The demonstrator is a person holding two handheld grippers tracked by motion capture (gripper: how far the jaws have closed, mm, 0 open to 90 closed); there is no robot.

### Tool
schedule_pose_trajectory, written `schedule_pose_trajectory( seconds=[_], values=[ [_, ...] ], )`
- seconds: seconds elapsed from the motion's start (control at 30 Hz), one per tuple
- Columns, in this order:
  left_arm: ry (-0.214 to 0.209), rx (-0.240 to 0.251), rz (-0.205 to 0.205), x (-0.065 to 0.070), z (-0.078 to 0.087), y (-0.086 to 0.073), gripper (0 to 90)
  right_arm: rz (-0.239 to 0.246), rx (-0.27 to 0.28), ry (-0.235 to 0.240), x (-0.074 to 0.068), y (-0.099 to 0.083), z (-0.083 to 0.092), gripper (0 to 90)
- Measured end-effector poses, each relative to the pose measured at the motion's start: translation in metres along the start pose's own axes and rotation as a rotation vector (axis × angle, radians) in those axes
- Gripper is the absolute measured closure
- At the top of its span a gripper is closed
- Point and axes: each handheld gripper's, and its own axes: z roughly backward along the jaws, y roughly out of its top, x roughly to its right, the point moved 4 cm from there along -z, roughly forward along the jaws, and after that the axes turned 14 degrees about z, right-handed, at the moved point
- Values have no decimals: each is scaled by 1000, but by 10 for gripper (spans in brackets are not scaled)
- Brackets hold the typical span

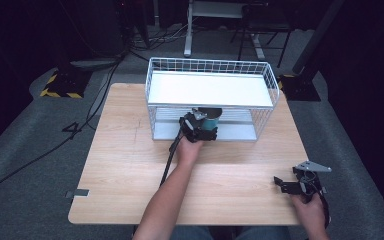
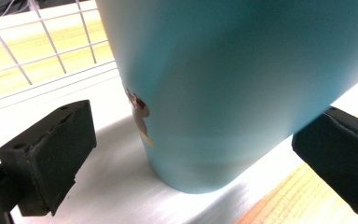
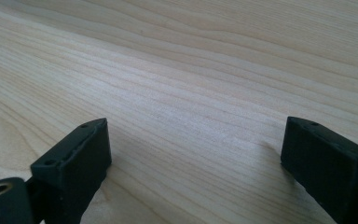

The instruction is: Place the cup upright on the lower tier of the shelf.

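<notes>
A teal cup (image 2: 233, 79) stands on the white lower shelf (image 2: 107, 186) of a wire rack (image 1: 210, 90). It has a small brown mark low on its side. In the high view the cup (image 1: 211, 121) sits at the front of the lower level, under the rack's white top shelf. My left gripper (image 2: 191, 140) is open around the cup's base, and its left pad stands apart from the wall. My left gripper (image 1: 199, 128) reaches into the rack's front. My right gripper (image 1: 286, 183) is open and holds nothing, low over the bare wood (image 3: 196, 93) near the table's front right corner.
The wooden table (image 1: 130, 165) carries the rack at its far middle. Wire mesh walls (image 2: 37, 51) enclose the rack's sides and back. Cables and stand legs lie on the grey floor (image 1: 30, 150) beyond the table.
</notes>
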Motion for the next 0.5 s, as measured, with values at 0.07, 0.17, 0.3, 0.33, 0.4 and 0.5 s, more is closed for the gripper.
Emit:
schedule_pose_trajectory(
  seconds=[0.07,0.17,0.3,0.33,0.4,0.5],
  values=[
    [-4,8,12,-1,5,1,3,0,0,0,0,0,0,86],
    [-1,-5,35,0,13,1,4,0,0,2,0,0,0,85],
    [-21,5,18,-1,27,2,5,2,0,15,0,0,0,83],
    [-31,14,32,0,30,1,5,3,0,16,0,0,0,83],
    [-39,26,35,-2,38,-1,8,4,1,17,1,0,-1,83],
    [-49,25,36,-4,48,-3,10,4,1,16,1,0,-1,83]
  ],
)
